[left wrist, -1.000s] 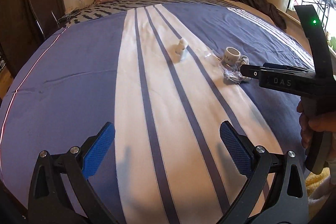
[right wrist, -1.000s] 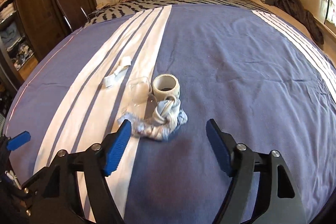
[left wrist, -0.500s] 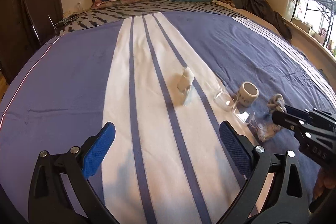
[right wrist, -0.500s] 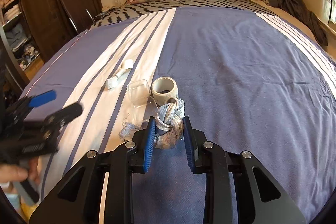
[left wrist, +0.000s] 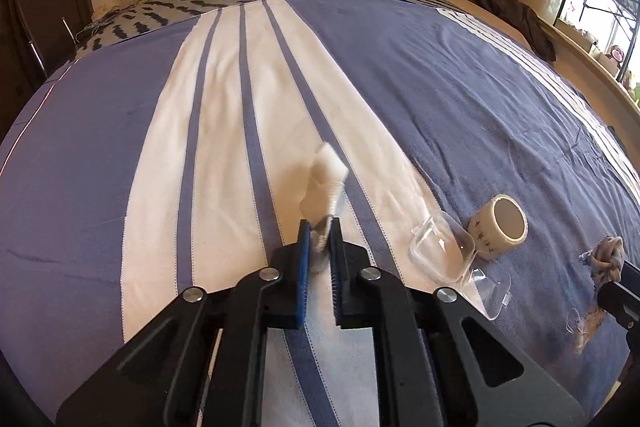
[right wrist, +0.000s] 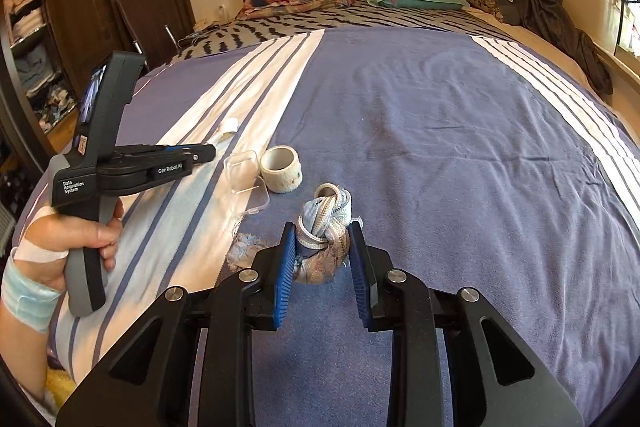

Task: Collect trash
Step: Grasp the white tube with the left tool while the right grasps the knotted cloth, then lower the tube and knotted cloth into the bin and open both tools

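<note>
On the striped bedspread (left wrist: pixel 168 155), seen from the left wrist, the left gripper (left wrist: pixel 319 239) was clenched on the near end of a white ribbed wrapper (left wrist: pixel 326 179), which stuck out beyond the tips. A clear plastic case (left wrist: pixel 440 247) and a tape roll (left wrist: pixel 502 227) lay uncollected to its right.

From the right wrist, the right gripper (right wrist: pixel 322 245) pinched a knotted cord bundle (right wrist: pixel 326 223) between its pads. Frayed threads (right wrist: pixel 244 247) lay just left. Judging by this, two pieces were grasped, none binned; no bin was visible.
</note>
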Demonstrator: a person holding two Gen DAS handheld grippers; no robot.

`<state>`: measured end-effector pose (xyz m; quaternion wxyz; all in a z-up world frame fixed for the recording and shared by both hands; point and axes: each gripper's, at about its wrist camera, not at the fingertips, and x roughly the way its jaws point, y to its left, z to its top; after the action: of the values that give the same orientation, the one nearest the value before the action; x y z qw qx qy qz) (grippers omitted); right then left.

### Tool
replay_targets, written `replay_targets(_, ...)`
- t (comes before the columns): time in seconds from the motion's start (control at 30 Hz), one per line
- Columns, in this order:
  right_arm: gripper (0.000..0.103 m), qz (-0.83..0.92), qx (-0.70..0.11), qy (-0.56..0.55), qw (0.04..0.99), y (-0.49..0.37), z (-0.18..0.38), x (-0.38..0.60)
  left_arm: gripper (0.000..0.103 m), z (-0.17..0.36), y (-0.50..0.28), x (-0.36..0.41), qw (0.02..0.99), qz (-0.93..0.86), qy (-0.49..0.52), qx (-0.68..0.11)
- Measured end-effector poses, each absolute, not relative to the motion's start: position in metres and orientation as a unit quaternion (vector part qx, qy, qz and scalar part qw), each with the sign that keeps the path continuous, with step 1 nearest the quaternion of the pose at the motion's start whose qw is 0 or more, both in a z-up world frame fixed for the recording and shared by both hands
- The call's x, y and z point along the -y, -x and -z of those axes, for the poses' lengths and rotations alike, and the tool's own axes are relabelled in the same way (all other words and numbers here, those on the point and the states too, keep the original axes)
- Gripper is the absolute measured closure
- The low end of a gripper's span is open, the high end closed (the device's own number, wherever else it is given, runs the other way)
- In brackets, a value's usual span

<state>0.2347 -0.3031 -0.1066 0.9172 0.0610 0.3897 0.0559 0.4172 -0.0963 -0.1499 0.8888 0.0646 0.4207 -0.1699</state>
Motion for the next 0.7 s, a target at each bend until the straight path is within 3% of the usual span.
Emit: replay_targets(0.7,0.077,-0.056,-0.338,-0.034,0.939,-0.126,0.051,0.285,0.098,0.052,-0.219,0.058,0.922,0.203,-0.057,-0.325)
